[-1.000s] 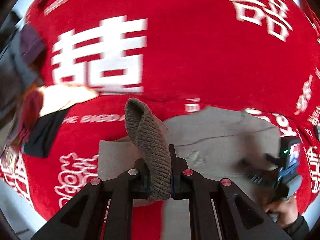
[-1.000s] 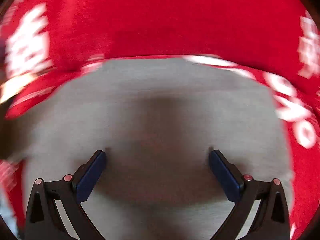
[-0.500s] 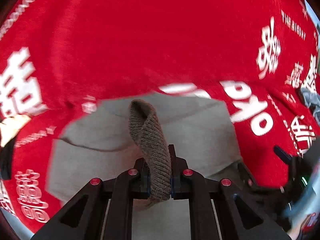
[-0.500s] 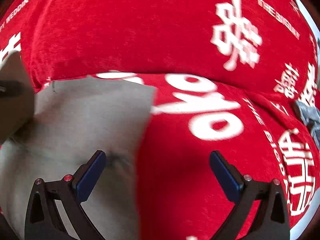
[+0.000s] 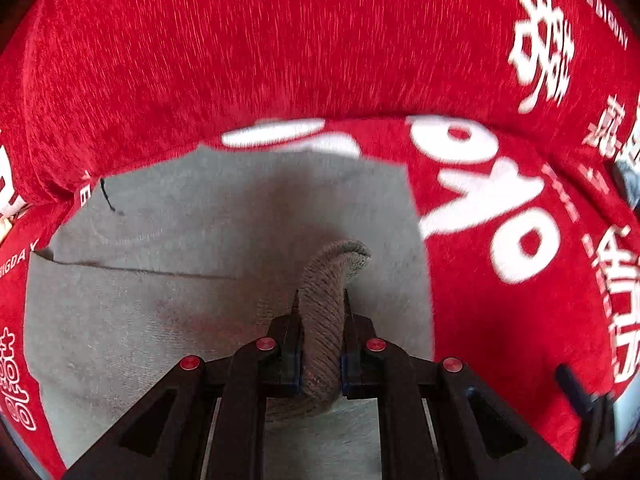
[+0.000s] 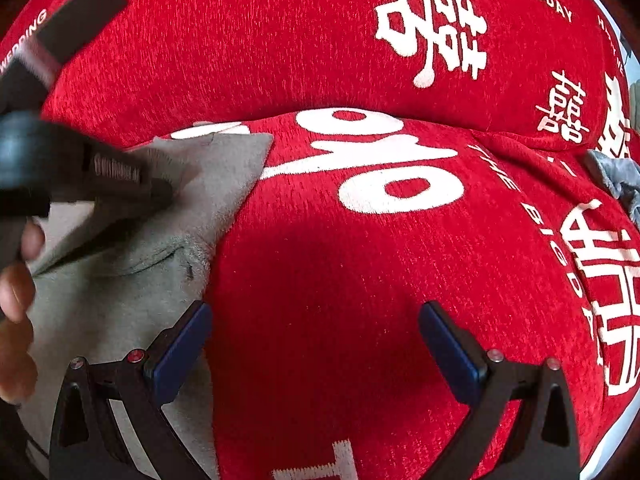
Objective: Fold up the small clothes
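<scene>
The left gripper [image 5: 320, 316] was pinching a ribbed brown-grey cuff [image 5: 324, 320] of the grey garment [image 5: 160, 300]. Its two black fingers were pressed tight on the knit from both sides. The cuff stuck out past the fingertips and curled over toward two o'clock. From the left wrist camera, the grey garment lay flat on the red blanket [image 5: 280, 60], filling the middle and the eight o'clock side. A fold line ran across it at about nine o'clock. The blanket had big white letters and signs on it, and some showed at two and three o'clock.

The right gripper [image 6: 316, 340] was spread wide with nothing between its blue pads [image 6: 180, 344]. It hung over bare red blanket [image 6: 320, 280]. Its left finger was over the edge of the grey garment [image 6: 120, 300], and I could not tell if it touched. From the right wrist camera, the garment sat from seven to ten o'clock, with one pointed corner reaching toward eleven o'clock. The left gripper [image 6: 152, 196] showed at nine o'clock as a dark, blurry shape over the garment. The hand [image 6: 16, 300] holding it was at the edge, near eight o'clock. A small bit of grey-blue cloth [image 6: 618, 178] lay on the blanket at three o'clock.
</scene>
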